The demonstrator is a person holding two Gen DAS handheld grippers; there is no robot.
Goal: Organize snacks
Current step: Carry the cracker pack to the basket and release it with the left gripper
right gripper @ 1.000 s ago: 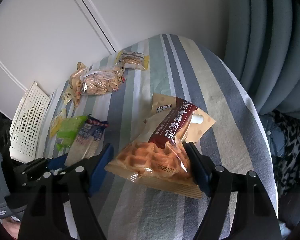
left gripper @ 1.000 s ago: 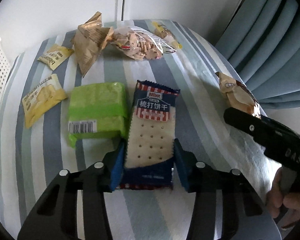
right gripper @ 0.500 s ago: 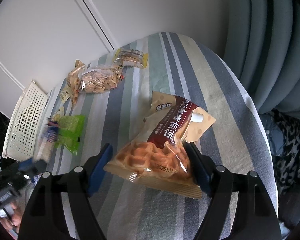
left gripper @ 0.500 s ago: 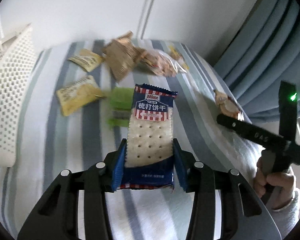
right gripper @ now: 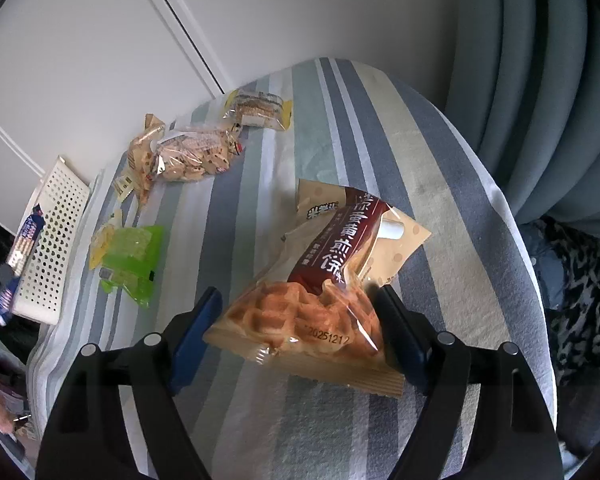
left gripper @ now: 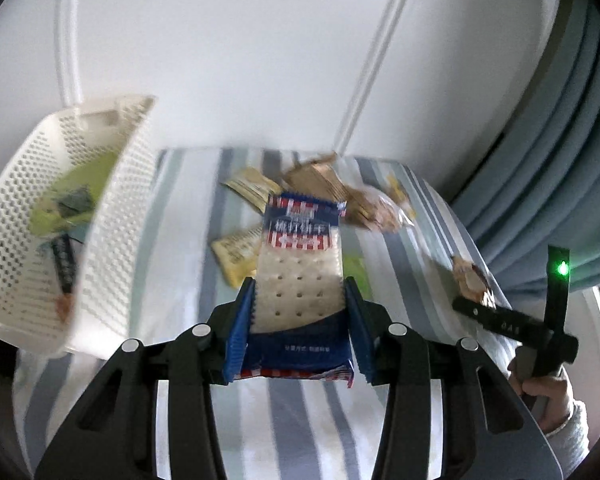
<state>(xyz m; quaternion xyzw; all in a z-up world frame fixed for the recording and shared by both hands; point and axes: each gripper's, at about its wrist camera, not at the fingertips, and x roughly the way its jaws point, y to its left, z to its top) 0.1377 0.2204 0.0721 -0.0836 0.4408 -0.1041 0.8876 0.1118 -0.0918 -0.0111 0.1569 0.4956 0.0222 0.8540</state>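
Observation:
My left gripper (left gripper: pixel 299 292) is shut on a blue soda-cracker packet (left gripper: pixel 300 276), held in the air above the striped table. A white perforated basket (left gripper: pixel 112 216) is close on its left, tilted in this blurred view, with green and dark packets inside. In the right wrist view the same cracker packet (right gripper: pixel 28 236) shows beside the basket (right gripper: pixel 56 232). My right gripper (right gripper: pixel 298 304) is shut on a waffle packet (right gripper: pixel 328 292) low over the tablecloth (right gripper: pixel 380 120). In the left wrist view that gripper is a black bar at the right edge, its tips hidden.
On the cloth lie a green packet (right gripper: pixel 134 256), a clear bag of biscuits (right gripper: pixel 192 156), a yellow-ended packet (right gripper: pixel 260 110) and small yellow packets (left gripper: pixel 240 252). A blue curtain (right gripper: pixel 540 80) hangs at the right. A hand (left gripper: pixel 548 388) holds the right gripper's handle.
My left gripper has lifted the cracker packet off the table and swung left, up to the basket. The right gripper and waffle packet have hardly moved.

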